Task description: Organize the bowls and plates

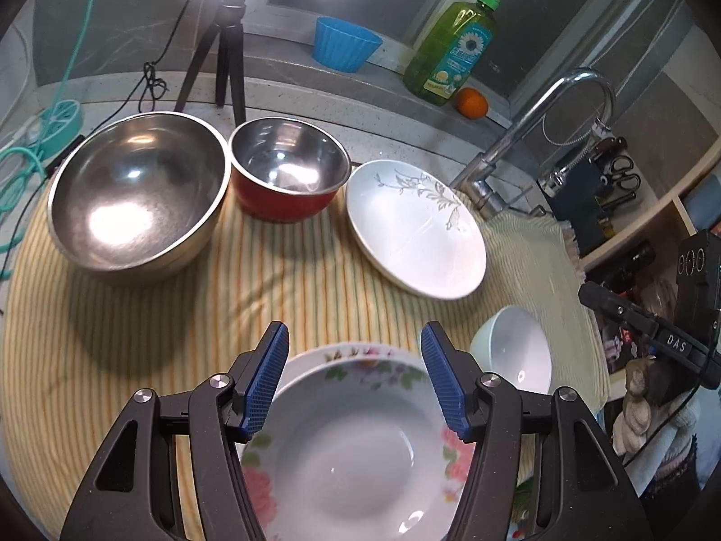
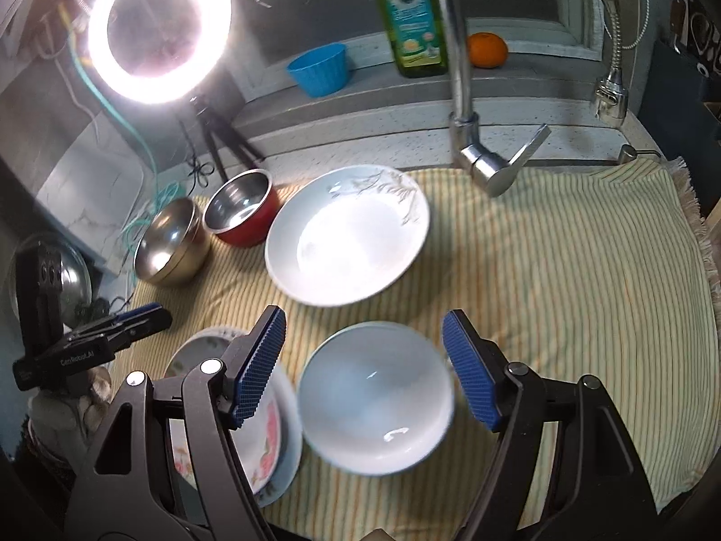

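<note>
On the counter beside the tap lies a yellow striped cloth, and all the dishes stand on it. Behind the cloth runs a grey ledge with a blue cup, a green soap bottle and an orange. A ring light on a small tripod shines strongly from the back, and turquoise cables hang at the far left edge of the counter.

The left gripper hovers with its blue pads clearly apart, and nothing is pressed between them. Under the gap, a floral plate rests on the cloth; the pads do not touch it as far as I can see. Beyond the jaws and to their left stands a large steel bowl, next to it a red bowl with a steel inside, and further to the right a white plate with a grey leaf pattern.

The right gripper is opened wider, also holding nothing. A small white bowl sits upright on the cloth below the gap, just beside the floral plate, which is to the left of the jaws. The white plate lies just beyond the fingertips. Both views are a little blurred at the bowl rims.
</note>
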The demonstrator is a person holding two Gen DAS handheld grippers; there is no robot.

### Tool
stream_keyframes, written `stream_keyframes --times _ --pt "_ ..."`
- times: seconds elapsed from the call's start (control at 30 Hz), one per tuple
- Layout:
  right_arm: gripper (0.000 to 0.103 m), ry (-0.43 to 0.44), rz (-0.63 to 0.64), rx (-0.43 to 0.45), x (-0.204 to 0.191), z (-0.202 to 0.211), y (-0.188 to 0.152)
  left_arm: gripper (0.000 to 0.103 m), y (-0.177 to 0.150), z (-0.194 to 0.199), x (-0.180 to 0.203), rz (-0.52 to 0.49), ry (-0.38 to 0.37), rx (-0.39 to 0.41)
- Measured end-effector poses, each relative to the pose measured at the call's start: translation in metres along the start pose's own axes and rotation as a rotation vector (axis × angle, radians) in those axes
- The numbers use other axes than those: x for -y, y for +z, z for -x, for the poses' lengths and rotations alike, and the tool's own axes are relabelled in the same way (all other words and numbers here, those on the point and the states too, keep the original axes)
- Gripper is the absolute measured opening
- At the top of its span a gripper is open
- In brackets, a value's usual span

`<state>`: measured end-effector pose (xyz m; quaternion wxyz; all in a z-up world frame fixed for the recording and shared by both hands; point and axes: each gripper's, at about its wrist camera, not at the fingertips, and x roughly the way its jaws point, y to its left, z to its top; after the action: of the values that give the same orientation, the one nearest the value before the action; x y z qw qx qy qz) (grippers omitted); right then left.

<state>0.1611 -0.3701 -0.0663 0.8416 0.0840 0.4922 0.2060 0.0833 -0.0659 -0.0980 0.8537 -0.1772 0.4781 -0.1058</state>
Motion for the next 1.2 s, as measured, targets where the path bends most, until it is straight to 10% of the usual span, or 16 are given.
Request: stream_keyframes --times 1.2 --pt "0.014 0.070 0.001 -0.236 0.064 -0.166 0.080 0.023 0.063 -0.119 0.003 0.098 0.034 -0.109"
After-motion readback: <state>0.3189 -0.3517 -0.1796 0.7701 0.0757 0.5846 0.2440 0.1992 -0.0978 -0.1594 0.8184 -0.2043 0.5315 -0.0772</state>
